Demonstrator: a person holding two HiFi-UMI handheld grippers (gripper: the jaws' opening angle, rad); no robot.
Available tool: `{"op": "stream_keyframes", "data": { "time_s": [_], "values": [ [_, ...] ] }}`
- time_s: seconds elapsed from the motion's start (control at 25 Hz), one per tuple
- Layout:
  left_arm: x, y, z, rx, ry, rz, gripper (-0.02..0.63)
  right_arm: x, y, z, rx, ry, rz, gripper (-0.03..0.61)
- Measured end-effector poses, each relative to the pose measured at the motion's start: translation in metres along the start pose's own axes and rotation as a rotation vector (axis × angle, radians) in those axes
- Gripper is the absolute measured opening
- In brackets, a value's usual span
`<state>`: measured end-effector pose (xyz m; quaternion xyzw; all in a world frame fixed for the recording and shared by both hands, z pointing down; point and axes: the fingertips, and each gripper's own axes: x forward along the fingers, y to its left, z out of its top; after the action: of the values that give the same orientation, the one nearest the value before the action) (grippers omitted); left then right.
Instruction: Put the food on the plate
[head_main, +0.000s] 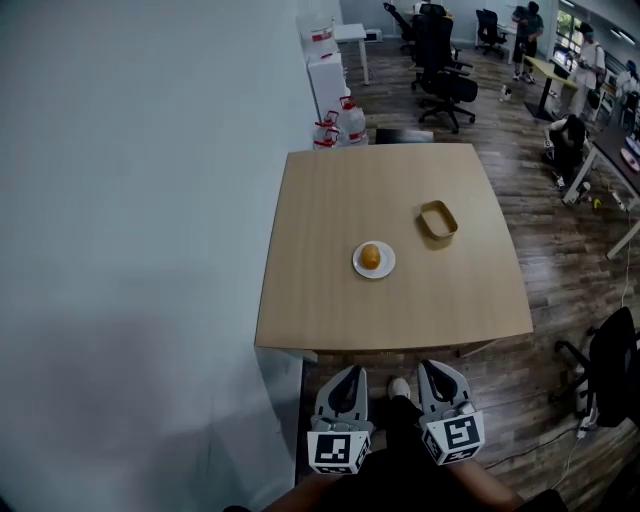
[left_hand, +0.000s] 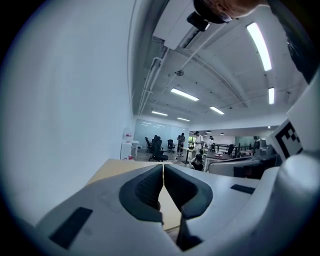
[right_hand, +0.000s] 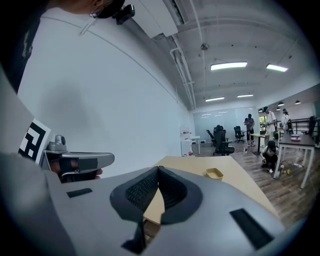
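The food (head_main: 370, 257) is sitting on the plate (head_main: 386, 269) mid-desk (head_main: 330, 220), while the left hand-held gripper (head_main: 349, 370) and right hand-held gripper (head_main: 432, 367) are hovering shut, empty, off its near edge, so I judge that keeping them clear is serving best.

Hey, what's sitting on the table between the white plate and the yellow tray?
Nothing. In the head view, only bare wooden table lies between the plate and the tray.
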<state>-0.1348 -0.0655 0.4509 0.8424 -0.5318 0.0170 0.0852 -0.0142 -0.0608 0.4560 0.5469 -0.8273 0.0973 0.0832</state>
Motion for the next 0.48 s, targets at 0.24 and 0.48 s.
{"op": "stream_keyframes", "data": {
  "time_s": [0.24,0.48],
  "values": [
    [-0.044,0.0,-0.01,-0.059,-0.005,-0.033,0.02,-0.052,0.024,-0.002,-0.044,-0.029,-0.04,0.058],
    [-0.057,0.011,-0.011,-0.051,-0.015,-0.028,0.02,-0.077,-0.001,-0.007,-0.062,-0.042,-0.117,0.059]
  ]
}}
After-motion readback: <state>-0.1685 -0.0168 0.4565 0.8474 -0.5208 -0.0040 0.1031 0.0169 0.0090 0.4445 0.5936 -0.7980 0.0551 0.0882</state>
